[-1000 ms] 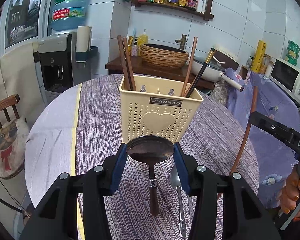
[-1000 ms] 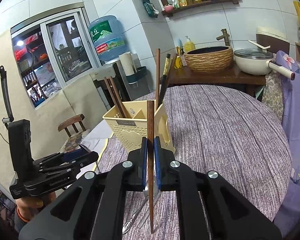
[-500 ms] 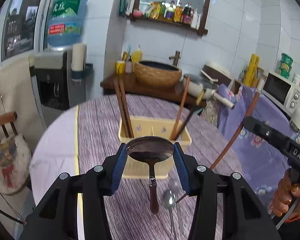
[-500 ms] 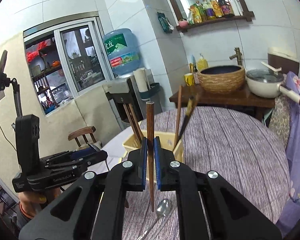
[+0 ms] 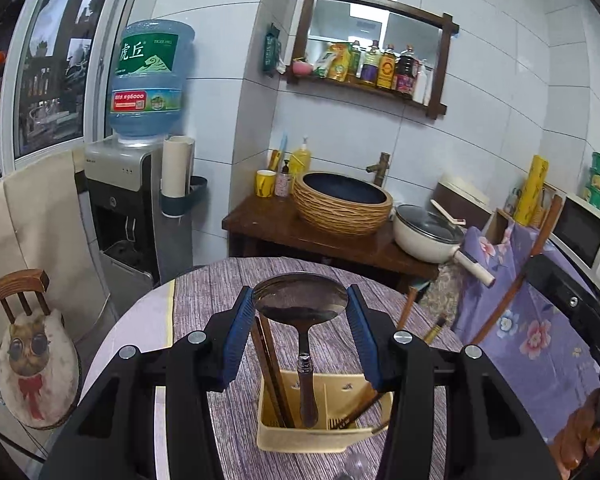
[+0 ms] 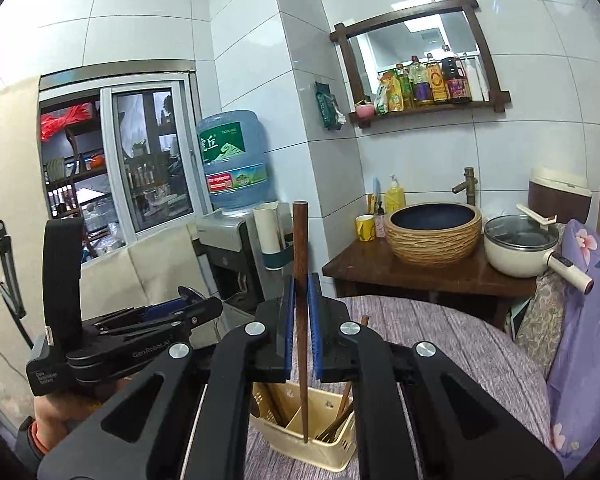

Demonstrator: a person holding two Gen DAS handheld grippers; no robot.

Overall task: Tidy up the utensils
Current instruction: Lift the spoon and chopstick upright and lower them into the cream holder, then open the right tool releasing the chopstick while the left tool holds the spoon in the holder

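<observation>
A dark metal ladle spoon (image 5: 305,376) hangs handle-down, and my left gripper (image 5: 299,295) is shut on its round bowl. Its handle end hangs over the yellow slotted utensil basket (image 5: 324,438), which holds brown chopsticks (image 5: 271,368) in its left compartment and more on the right. My right gripper (image 6: 301,286) is shut on a single brown chopstick (image 6: 300,240) held upright. The chopstick's lower tip hangs over the basket (image 6: 320,450). Each gripper shows at the edge of the other's view: the left gripper (image 6: 188,306) and the right gripper's body (image 5: 572,304).
The basket stands on a round table with a purple striped cloth (image 5: 204,300). A silver spoon (image 5: 354,468) lies just in front of the basket. Behind are a wooden stand with a woven basin (image 5: 342,204), a white pot (image 5: 428,236), a water dispenser (image 5: 140,216) and a chair (image 5: 24,308).
Both grippers have risen with the ladle spoon and the chopstick. The basket, level with them before, now lies below and is seen from above.
</observation>
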